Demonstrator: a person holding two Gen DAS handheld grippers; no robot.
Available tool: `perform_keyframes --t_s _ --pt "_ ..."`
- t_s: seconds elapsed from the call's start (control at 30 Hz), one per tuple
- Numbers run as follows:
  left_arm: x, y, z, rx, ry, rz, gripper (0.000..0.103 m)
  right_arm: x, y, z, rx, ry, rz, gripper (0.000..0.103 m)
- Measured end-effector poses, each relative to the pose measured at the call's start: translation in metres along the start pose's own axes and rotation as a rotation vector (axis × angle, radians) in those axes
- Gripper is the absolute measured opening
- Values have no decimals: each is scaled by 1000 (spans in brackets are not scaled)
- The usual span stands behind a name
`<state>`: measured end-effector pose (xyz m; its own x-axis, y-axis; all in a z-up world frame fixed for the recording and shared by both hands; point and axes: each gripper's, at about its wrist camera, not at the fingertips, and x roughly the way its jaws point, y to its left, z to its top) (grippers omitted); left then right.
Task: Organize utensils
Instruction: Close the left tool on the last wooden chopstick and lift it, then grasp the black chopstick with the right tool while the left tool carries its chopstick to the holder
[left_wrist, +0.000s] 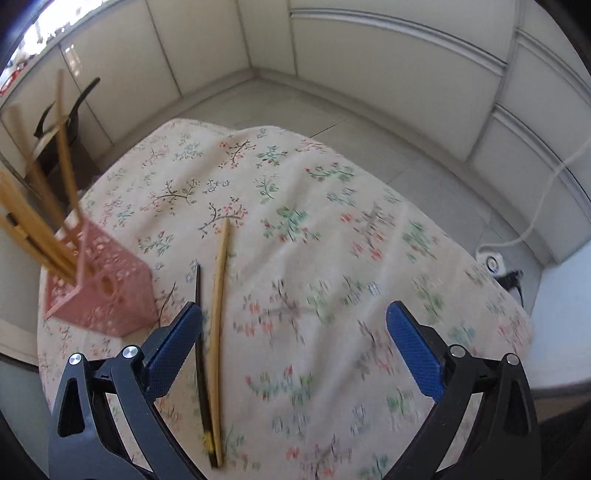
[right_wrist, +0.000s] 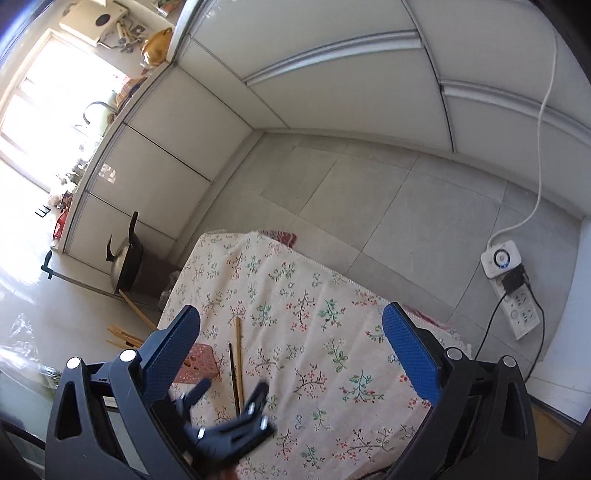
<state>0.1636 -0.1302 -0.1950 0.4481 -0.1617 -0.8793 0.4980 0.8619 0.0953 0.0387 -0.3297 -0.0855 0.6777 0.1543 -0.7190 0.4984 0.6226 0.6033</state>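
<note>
- Chopsticks: two loose ones lie side by side on the floral cloth of the counter (left_wrist: 332, 206) – a pale wooden chopstick (left_wrist: 218, 332) and a dark chopstick (left_wrist: 200, 354) just left of it, nearly touching, both pointing away from the cam.
- Pink holder (left_wrist: 107, 288), perforated, sits near the counter's left edge w/ several wooden sticks (left_wrist: 33, 229) already standing in it, leaning left.
- Left claw (left_wrist: 293, 332) is spread wide & empty, low over the cloth; its left pad is right beside the dark stick, and the pair sits between the pads but off to the left side.
- Right claw (right_wrist: 291, 339) is also spread wide w/ nothing in it, held higher, looking down on the counter; the left tool shows blurred below it, at the near ends of the sticks.
- Step in hand, as I read it: lining up the left claw to pick the loose pair (or one of it).
- Next move prob. needs: shift a bit left to centre on the sticks, drop to the cloth, close w/o bunching fabric, then lift & tip upright into the holder.
- Thin sticks on soft cloth = could roll or slip out of the pinch.
</note>
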Motion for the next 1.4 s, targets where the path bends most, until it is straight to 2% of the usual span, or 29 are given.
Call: perform_keyframes --t_s 0.1,0.23,0.33,0.4,0.5,0.67,0.77,0.87,1.0,1.1,1.23,1.4 --pt "33 14 27 -50 68 34 96 9 -8 2 24 57 -2 96" --pt "65 39 54 -126 124 -4 96 16 -10 3 32 97 9 96" --pt "83 51 63 -147 158 -37 91 20 -8 2 21 114 11 96" --pt "96 55 63 -144 208 -56 75 22 -8 1 25 123 5 96" --pt "97 55 59 -108 199 -67 62 28 -8 1 31 145 9 96" --pt "86 53 47 -105 181 -63 16 33 -3 -3 -1 160 -13 96" --pt "76 45 30 -92 146 -38 7 40 2 -7 -33 185 -33 96" --pt "61 36 6 -92 105 -21 6 48 5 -12 -37 216 -34 96" --pt "25 41 -24 -154 74 -69 6 58 14 -20 -76 224 -58 96" --pt "-14 59 -49 -239 39 -104 6 72 25 -32 -133 243 -92 96" --pt "-81 94 -71 -368 -70 -105 6 101 51 -59 -260 257 -172 96" --pt "-151 129 -91 -431 -249 -57 6 137 88 -94 -371 273 -178 96"
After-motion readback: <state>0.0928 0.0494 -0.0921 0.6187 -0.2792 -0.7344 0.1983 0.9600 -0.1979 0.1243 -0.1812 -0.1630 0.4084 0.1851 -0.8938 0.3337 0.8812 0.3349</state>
